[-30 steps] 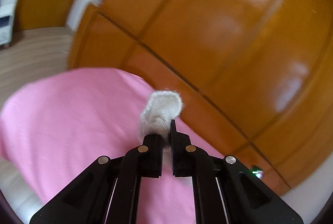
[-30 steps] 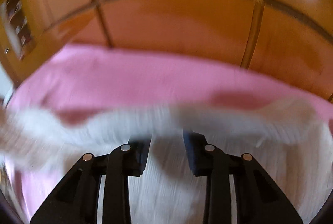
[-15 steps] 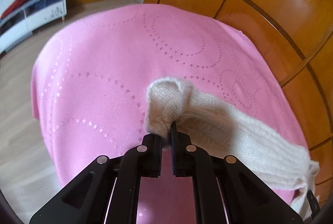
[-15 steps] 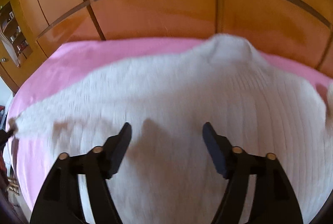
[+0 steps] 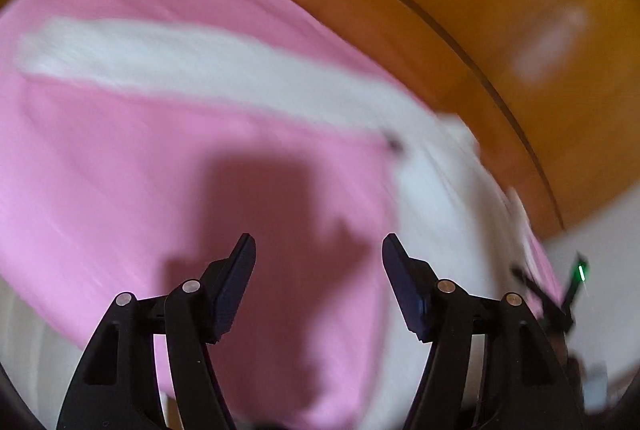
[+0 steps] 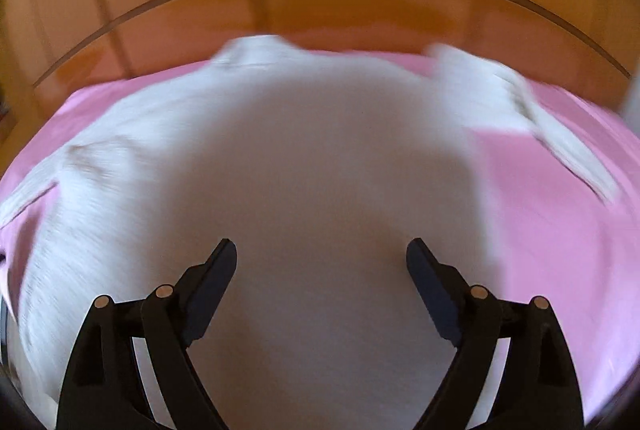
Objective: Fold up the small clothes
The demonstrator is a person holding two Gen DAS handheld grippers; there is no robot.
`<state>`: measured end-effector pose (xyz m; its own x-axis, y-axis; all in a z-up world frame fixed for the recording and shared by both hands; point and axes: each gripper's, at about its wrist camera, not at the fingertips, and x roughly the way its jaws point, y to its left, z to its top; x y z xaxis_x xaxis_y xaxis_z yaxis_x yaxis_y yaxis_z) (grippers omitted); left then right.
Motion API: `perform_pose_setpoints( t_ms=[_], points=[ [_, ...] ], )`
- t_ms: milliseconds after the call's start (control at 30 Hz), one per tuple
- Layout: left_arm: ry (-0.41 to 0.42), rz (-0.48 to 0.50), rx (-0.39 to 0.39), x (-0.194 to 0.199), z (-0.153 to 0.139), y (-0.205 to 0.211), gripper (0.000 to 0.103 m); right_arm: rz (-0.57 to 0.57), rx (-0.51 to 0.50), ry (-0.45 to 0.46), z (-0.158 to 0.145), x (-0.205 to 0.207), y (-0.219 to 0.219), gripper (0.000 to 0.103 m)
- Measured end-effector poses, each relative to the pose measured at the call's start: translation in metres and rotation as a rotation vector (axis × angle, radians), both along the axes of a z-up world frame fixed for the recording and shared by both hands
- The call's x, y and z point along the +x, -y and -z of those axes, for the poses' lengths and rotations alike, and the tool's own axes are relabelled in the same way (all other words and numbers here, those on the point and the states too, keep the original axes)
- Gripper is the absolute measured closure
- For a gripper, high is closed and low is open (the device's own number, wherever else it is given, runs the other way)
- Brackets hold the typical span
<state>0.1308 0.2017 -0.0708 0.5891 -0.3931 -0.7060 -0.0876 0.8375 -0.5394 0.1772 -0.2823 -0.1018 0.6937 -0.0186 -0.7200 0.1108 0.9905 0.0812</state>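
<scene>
A small white knit sweater lies spread flat on the pink cloth. Its collar points to the far edge and a sleeve runs down to the right. In the left wrist view its other sleeve stretches out to the left and its body lies at the right. My left gripper is open and empty above bare pink cloth, left of the body. My right gripper is open and empty above the sweater's lower middle. Both views are blurred.
Glossy orange wooden panels stand right behind the pink surface and also show in the left wrist view. The pink cloth drops off at its near left edge. The other gripper's tip with a green light shows at the far right.
My left gripper let go of the sleeve cuff and opened wide; the sleeve now lies flat. My right gripper stays open and the sweater has settled flat under it.
</scene>
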Motion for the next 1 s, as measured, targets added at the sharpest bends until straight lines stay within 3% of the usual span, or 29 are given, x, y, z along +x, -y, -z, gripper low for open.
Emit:
perform_pose_setpoints(
  t_ms=[100, 167, 200, 300, 333, 367, 400, 467, 533, 600, 733, 800, 900, 967, 1000],
  points=[
    [-0.054, 0.116, -0.050, -0.020, 0.018, 0.036, 0.039, 0.057, 0.060, -0.044, 0.007, -0.037, 0.038, 0.016],
    [-0.083, 0.168, -0.073, -0.031, 0.027, 0.055, 0.046, 0.053, 0.142, -0.078, 0.014, -0.062, 0.051, 0.021],
    [-0.093, 0.184, -0.065, -0.033, 0.029, 0.062, 0.050, 0.043, 0.176, -0.092, 0.017, -0.073, 0.053, 0.030],
    [-0.106, 0.222, -0.025, -0.037, 0.032, 0.077, 0.076, 0.004, 0.225, -0.107, 0.021, -0.098, 0.044, 0.051],
    [-0.109, 0.227, 0.004, -0.038, 0.032, 0.081, 0.094, -0.024, 0.231, -0.113, 0.022, -0.104, 0.036, 0.062],
    [-0.109, 0.227, 0.016, -0.040, 0.032, 0.084, 0.097, -0.043, 0.223, -0.117, 0.022, -0.106, 0.032, 0.070],
    [-0.106, 0.220, 0.012, -0.038, 0.030, 0.082, 0.098, -0.069, 0.215, -0.127, 0.021, -0.108, 0.026, 0.092],
    [-0.091, 0.211, 0.019, -0.031, 0.024, 0.077, 0.098, -0.099, 0.213, -0.100, 0.010, -0.115, 0.022, 0.096],
    [-0.064, 0.208, 0.003, -0.040, 0.015, 0.071, 0.098, -0.144, 0.206, -0.042, -0.011, -0.125, 0.019, 0.097],
    [-0.074, 0.203, 0.019, -0.048, 0.016, 0.070, 0.099, -0.163, 0.181, -0.050, -0.014, -0.131, 0.020, 0.097],
    [-0.145, 0.212, 0.135, -0.048, 0.039, 0.083, 0.099, -0.178, 0.155, -0.159, 0.013, -0.132, 0.020, 0.098],
    [-0.155, 0.196, 0.141, -0.042, 0.036, 0.083, 0.097, -0.177, 0.145, -0.169, 0.020, -0.135, 0.017, 0.098],
    [-0.108, 0.153, 0.198, -0.034, 0.017, 0.081, 0.073, -0.157, 0.223, -0.154, 0.019, -0.130, 0.029, 0.097],
    [-0.055, 0.119, 0.238, -0.034, 0.002, 0.079, 0.046, -0.126, 0.251, -0.139, 0.015, -0.123, 0.040, 0.093],
    [-0.012, 0.104, 0.249, -0.030, -0.009, 0.082, 0.044, -0.094, 0.247, -0.124, 0.012, -0.120, 0.047, 0.087]
  ],
)
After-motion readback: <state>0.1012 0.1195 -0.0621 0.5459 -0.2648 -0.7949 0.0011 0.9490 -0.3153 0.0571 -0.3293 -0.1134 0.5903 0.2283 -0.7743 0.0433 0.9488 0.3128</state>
